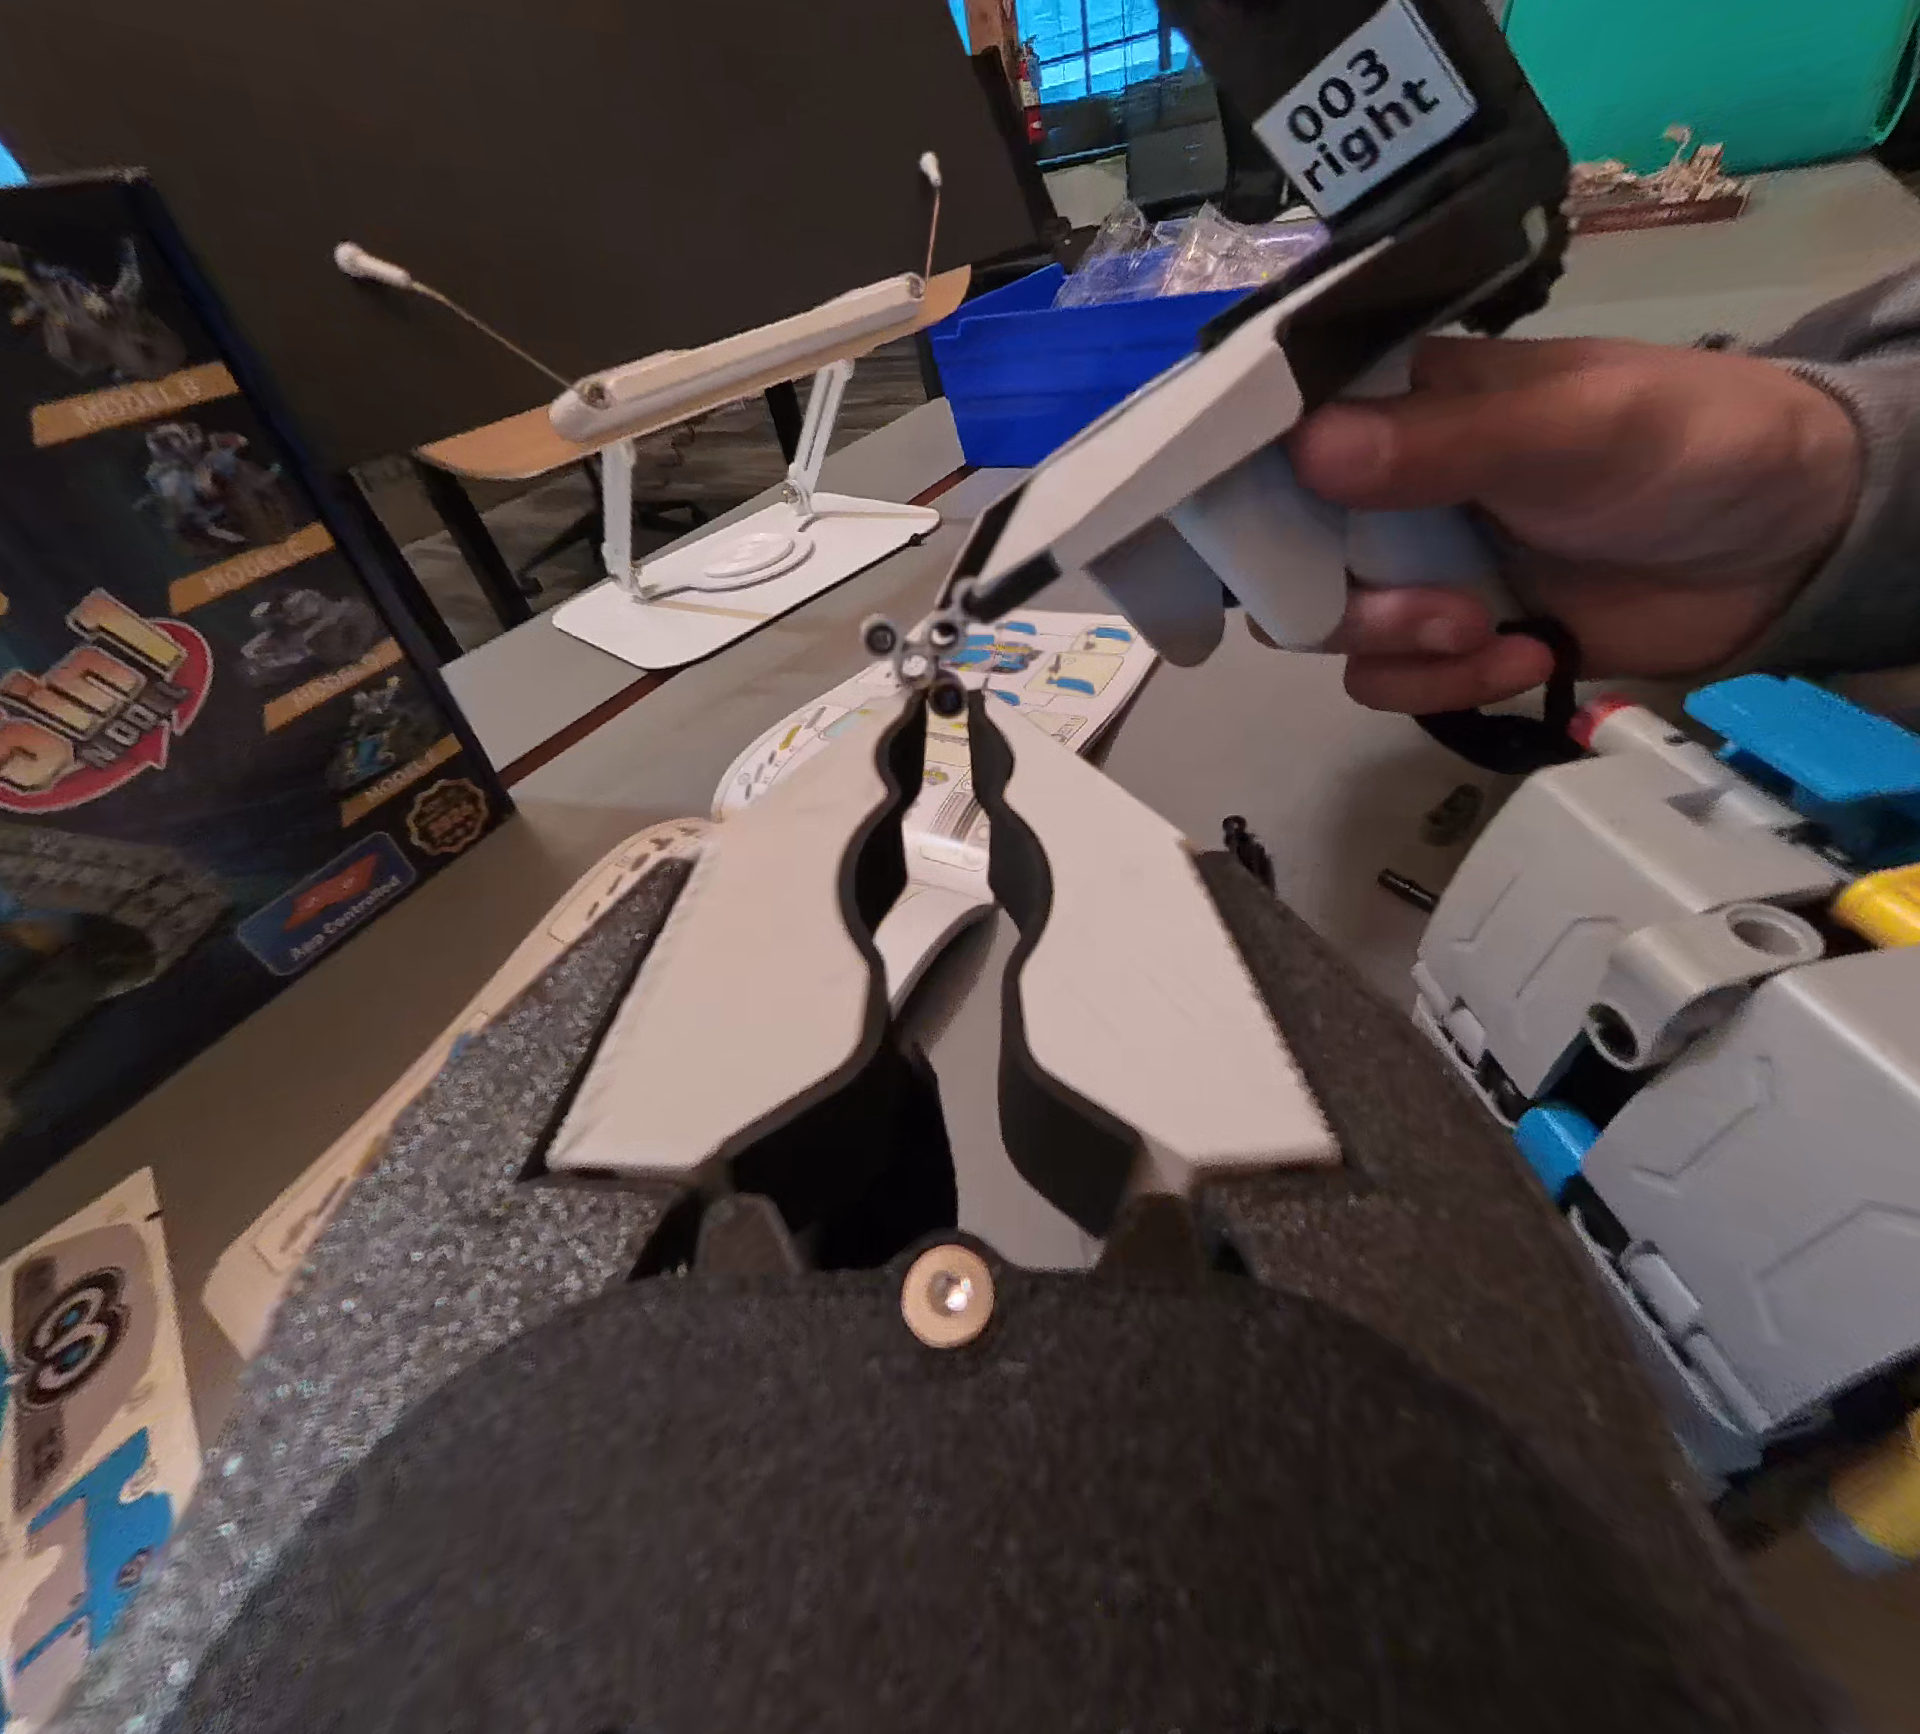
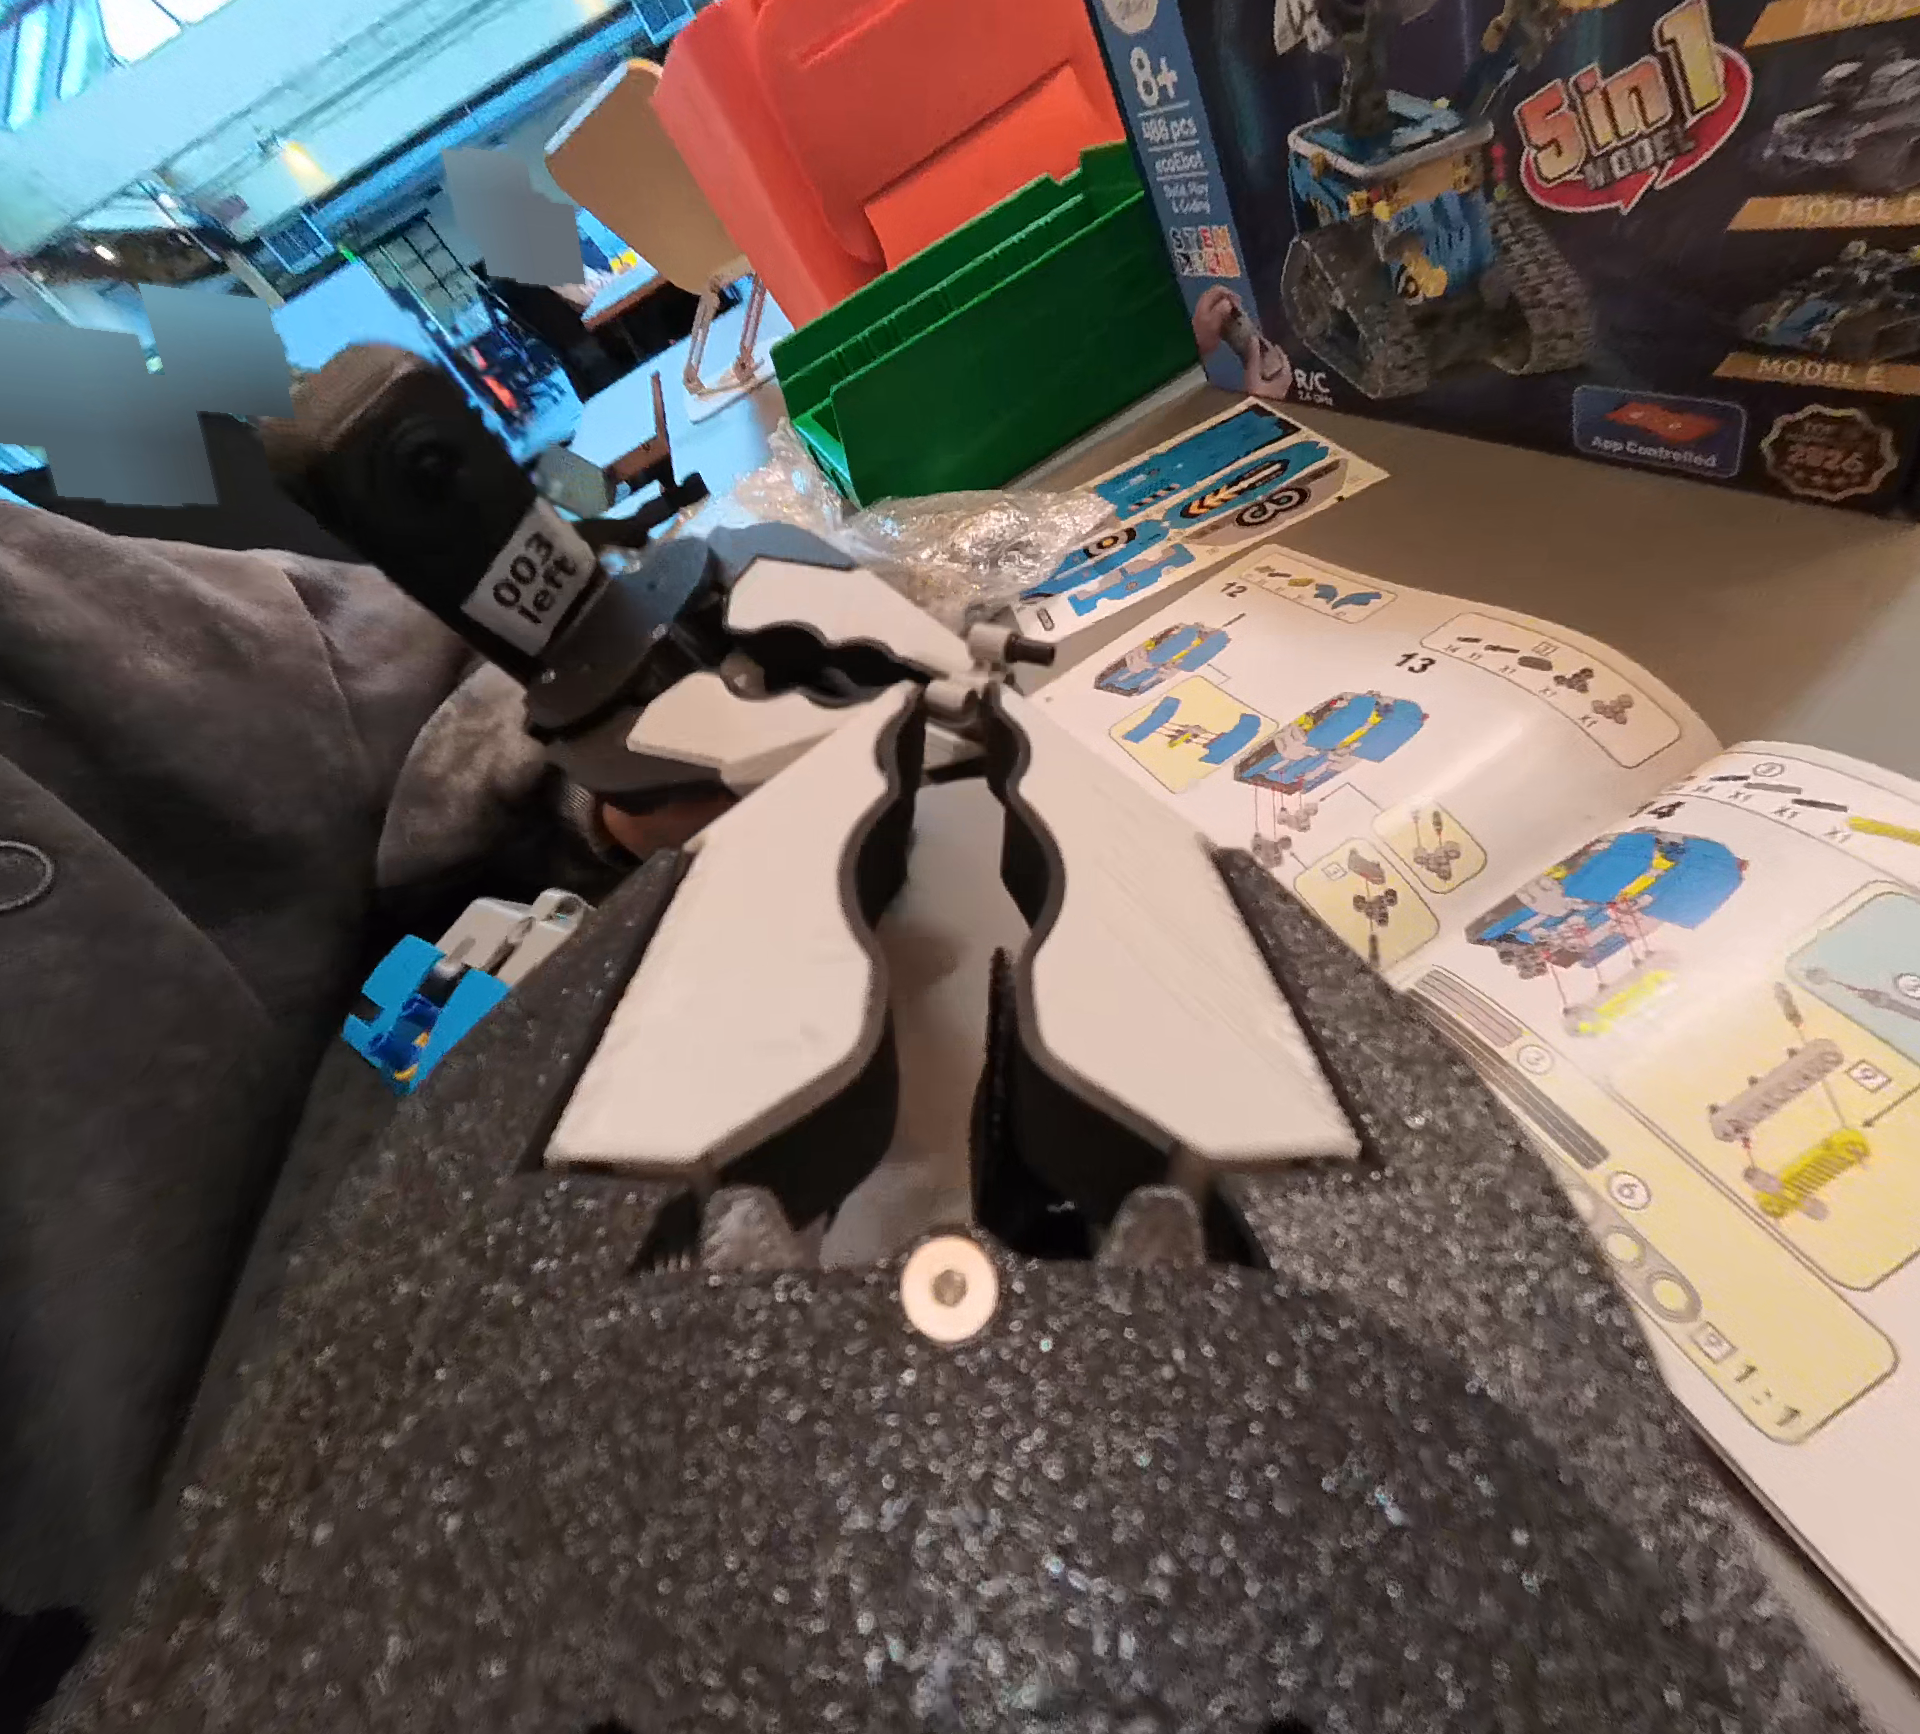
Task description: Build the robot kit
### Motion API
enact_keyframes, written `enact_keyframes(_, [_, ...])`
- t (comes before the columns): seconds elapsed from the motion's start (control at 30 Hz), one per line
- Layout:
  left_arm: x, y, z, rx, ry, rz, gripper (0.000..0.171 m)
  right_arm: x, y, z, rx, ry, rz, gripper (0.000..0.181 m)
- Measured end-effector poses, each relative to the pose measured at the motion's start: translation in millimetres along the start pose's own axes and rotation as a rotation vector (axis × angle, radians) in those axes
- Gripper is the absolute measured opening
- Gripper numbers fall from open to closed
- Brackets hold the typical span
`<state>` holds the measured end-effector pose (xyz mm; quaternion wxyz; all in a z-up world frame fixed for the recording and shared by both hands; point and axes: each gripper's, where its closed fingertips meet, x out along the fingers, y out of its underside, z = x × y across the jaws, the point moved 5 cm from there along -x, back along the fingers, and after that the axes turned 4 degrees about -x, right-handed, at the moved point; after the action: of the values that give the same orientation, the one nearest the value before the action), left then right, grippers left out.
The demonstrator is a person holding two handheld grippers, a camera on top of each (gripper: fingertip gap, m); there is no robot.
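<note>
My left gripper (image 1: 940, 713) has its jaws nearly closed on a small grey multi-hole connector piece (image 1: 914, 658), held above the table. My right gripper (image 1: 966, 616), held by a hand (image 1: 1579, 500), comes in from the upper right, and its tips meet the same piece. In the right wrist view my right gripper (image 2: 961, 705) pinches the lower end of the small grey piece (image 2: 995, 645), which has a black pin sticking out. The left gripper (image 2: 961, 654) grips the piece from the left. Both pairs of tips cross at the piece.
An open instruction booklet (image 2: 1455, 853) lies under the grippers. A grey and blue brick model (image 1: 1662, 1009) sits at the right, with loose black pins (image 1: 1403, 884) beside it. The kit box (image 2: 1558, 126), a sticker sheet (image 2: 1195, 500), a green bin (image 2: 987, 354), a blue bin (image 1: 1070, 365) and a white stand (image 1: 727, 521) surround them.
</note>
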<state>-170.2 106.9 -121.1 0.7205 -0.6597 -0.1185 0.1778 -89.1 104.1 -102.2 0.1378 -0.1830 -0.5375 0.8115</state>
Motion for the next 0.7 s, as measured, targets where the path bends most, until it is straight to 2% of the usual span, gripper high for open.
enact_keyframes(0.03, [0.3, 0.5, -2.5, 0.023, 0.005, 0.002, 0.007, -1.3, -1.3, -0.6, 0.007, -0.010, -0.008, 0.009])
enact_keyframes(0.1, [1.6, 4.4, -12.8, 0.036, 0.105, 0.034, 0.006, -6.7, -1.3, -6.2, -0.014, -0.009, 0.045, 0.007])
enact_keyframes(0.17, [0.2, 6.0, -18.8, 0.014, 0.218, 0.059, 0.007, -15.0, 7.2, -11.9, -0.070, -0.015, 0.189, 0.007])
enact_keyframes(0.27, [-1.8, 8.0, -14.5, -0.051, 0.310, 0.082, 0.008, -25.5, 27.5, -19.7, -0.174, 0.012, 0.362, 0.007])
enact_keyframes(0.43, [-3.2, 9.2, -6.4, -0.148, 0.416, 0.096, 0.012, -18.1, 61.3, -9.3, -0.396, -0.098, 0.638, 0.007])
enact_keyframes(0.7, [-9.3, 4.7, 9.6, -0.320, 0.489, 0.050, 0.019, 1.5, 70.3, -23.5, -0.388, -0.165, 0.691, 0.008])
